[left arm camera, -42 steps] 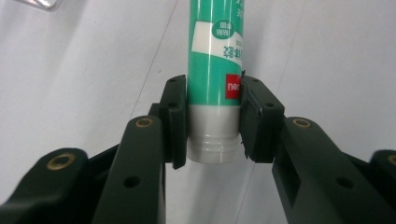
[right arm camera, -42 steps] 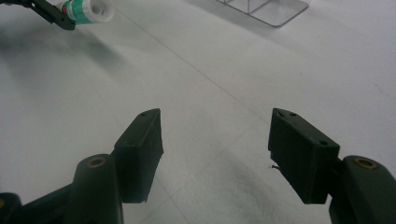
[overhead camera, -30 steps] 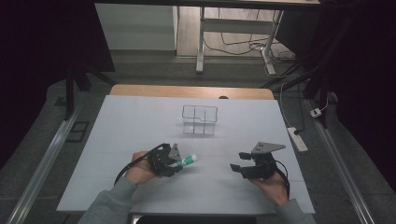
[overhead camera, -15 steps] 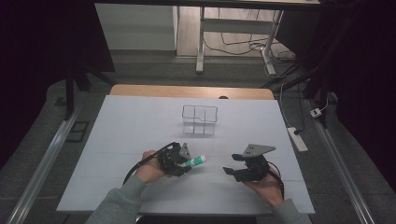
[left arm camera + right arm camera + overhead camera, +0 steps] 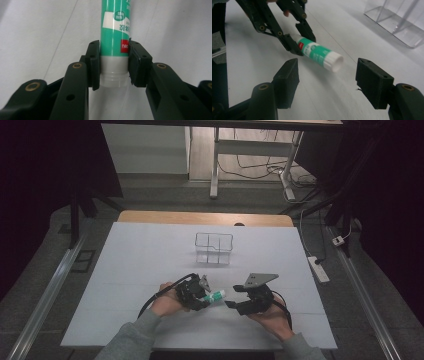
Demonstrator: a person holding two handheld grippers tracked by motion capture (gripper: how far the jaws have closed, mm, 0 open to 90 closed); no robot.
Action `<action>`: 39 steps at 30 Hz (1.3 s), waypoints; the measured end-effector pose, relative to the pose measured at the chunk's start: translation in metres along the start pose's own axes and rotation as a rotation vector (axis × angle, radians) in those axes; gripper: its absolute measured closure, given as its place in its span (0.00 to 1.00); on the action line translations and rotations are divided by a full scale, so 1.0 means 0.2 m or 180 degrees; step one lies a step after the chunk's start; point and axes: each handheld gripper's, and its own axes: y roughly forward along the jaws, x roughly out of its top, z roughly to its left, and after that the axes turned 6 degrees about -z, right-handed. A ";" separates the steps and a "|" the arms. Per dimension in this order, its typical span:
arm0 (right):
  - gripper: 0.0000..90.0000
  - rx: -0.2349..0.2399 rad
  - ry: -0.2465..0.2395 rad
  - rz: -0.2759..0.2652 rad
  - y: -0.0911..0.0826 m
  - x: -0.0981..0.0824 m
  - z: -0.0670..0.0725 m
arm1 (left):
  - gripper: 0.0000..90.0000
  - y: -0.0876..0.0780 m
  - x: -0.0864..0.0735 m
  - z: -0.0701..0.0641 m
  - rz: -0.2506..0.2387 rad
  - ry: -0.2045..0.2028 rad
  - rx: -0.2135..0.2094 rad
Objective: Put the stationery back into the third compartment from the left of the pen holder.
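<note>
Here the left gripper (image 5: 113,65) is clamped on the glue stick (image 5: 115,37) — pads pressing the grey base end, green-and-white body sticking straight out ahead of the jaws. From the high view the stick (image 5: 216,296) sits just above the white table (image 5: 140,255), near my front edge, pointing toward the right gripper (image 5: 231,304).

The right gripper (image 5: 327,82) stands apart, jaws wide and nothing between them; the stick's white cap (image 5: 334,62) lies ahead of the gap, slightly left of centre.

Risks as I judge them: the grip is on the short base only, so the long free end acts as a lever — a bump from the right pad could swing or twist the stick out. If I close the right jaws off-centre, one pad lands first and pushes the cap sideways. If the cap is meant to come off, a skewed pull could jam it or drop the stick onto the table.

Room: open table to the left, right and ahead. The clear divided box (image 5: 214,248) stands well apart, farther up the table. The near table edge is close under both hands, so a dropped stick could roll off there.
</note>
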 end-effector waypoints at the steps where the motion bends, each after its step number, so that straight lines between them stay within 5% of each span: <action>1: 0.39 0.0023 -0.0015 0.0009 0.01 0.01 0.01 | 0.72 0.00 0.00 0.00 0.0004 -0.0006 -0.0009; 9: 0.39 0.0147 -0.0129 0.0082 0.09 0.05 0.04 | 0.72 0.02 0.02 -0.02 0.0022 -0.0001 -0.0144; 17: 0.40 0.0178 -0.0198 0.0340 0.14 0.02 0.03 | 0.72 0.00 0.03 -0.03 -0.0065 0.0023 -0.0273; 29: 0.54 0.0081 -0.0748 0.0758 0.19 0.00 0.09 | 0.72 -0.05 0.04 -0.04 -0.0225 0.0157 -0.0436; 34: 0.62 0.0106 -0.0984 0.0812 0.19 0.00 0.11 | 0.71 -0.07 0.03 -0.05 -0.0323 0.0291 -0.0418; 39: 0.73 0.0187 -0.1038 0.0744 0.18 0.00 0.14 | 0.62 -0.11 0.02 -0.04 -0.0610 0.0198 -0.0187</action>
